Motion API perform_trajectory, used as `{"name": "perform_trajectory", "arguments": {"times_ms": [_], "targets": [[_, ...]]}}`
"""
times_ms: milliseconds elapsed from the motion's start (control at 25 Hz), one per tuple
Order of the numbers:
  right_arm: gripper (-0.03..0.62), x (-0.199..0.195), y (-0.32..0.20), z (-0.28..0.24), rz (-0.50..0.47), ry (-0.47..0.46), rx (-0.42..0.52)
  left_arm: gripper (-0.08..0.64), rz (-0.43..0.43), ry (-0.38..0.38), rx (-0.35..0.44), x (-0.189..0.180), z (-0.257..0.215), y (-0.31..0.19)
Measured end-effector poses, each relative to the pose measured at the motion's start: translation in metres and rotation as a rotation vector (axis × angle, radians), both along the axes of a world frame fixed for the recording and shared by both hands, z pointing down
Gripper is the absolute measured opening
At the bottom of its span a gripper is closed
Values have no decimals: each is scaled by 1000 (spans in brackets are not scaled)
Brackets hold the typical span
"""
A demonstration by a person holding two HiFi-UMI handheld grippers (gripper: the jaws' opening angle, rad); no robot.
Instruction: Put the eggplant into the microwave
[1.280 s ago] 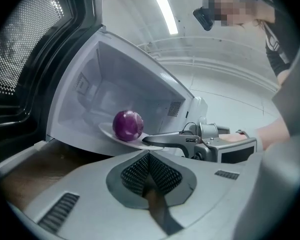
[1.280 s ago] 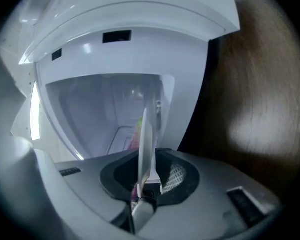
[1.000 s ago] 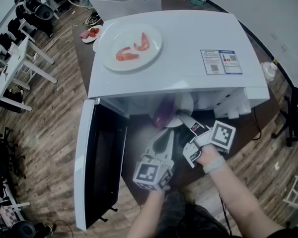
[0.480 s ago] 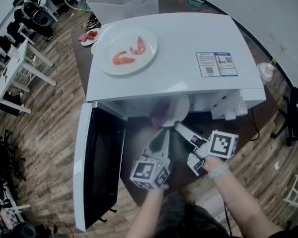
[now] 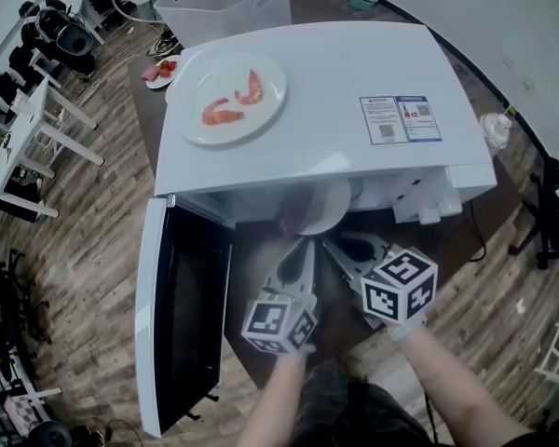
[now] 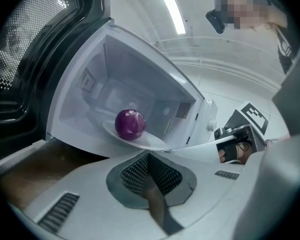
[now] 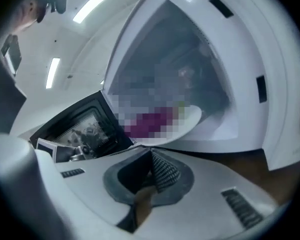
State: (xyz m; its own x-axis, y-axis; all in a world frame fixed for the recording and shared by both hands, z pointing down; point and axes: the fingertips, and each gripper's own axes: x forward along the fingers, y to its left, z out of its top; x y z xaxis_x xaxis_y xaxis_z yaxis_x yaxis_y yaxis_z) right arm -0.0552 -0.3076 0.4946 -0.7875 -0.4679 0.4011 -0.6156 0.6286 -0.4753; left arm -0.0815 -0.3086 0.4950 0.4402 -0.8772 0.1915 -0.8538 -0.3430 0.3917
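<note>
The white microwave (image 5: 335,91) stands on a dark brown surface (image 5: 247,268); its door (image 5: 182,324) hangs wide open at the left, the dark inner face turned toward the cavity. The eggplant (image 6: 130,124), round and purple from this angle, lies inside the cavity on a white plate (image 6: 145,140), toward that plate's left side; in the head view only a sliver of it shows under the top's near edge (image 5: 293,222), with the plate's rim just inside the opening.

The left gripper (image 5: 306,250) is on the near side of the opening and points at the cavity; its jaws are pressed together at the tips with nothing between them, and they stop short of the plate. The right gripper (image 5: 335,248) is just beside it on the right, angled in toward the same plate; its jaws have just been closing and now meet, holding nothing. The two grippers' tips lie close together, near the plate's rim and apart from the eggplant.

On the microwave's top, at the far left, sits a second plate (image 5: 228,96) carrying pink pieces (image 5: 233,101); a printed label (image 5: 401,119) is stuck at the right of the top. A clear bin (image 5: 228,3) stands on the far side; the floor (image 5: 93,231) is wood plank.
</note>
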Motion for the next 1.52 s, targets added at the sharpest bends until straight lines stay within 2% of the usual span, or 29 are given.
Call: {"name": "perform_trajectory", "arguments": {"times_ms": [80,360,920,1520], "targets": [[3,-3,-3,-1,-8,27,22,9,1,1,0,0,0,-2],[2,-9,-11,0,-21,53,12,9,6,10,-7,0,0,-4],[2,-13,-23,1,-6,38,-7,9,-22,31,-13,-10,-3,-15],[2,-14,-35,1,33,20,-42,9,-16,55,-24,-15,-7,-30]]}}
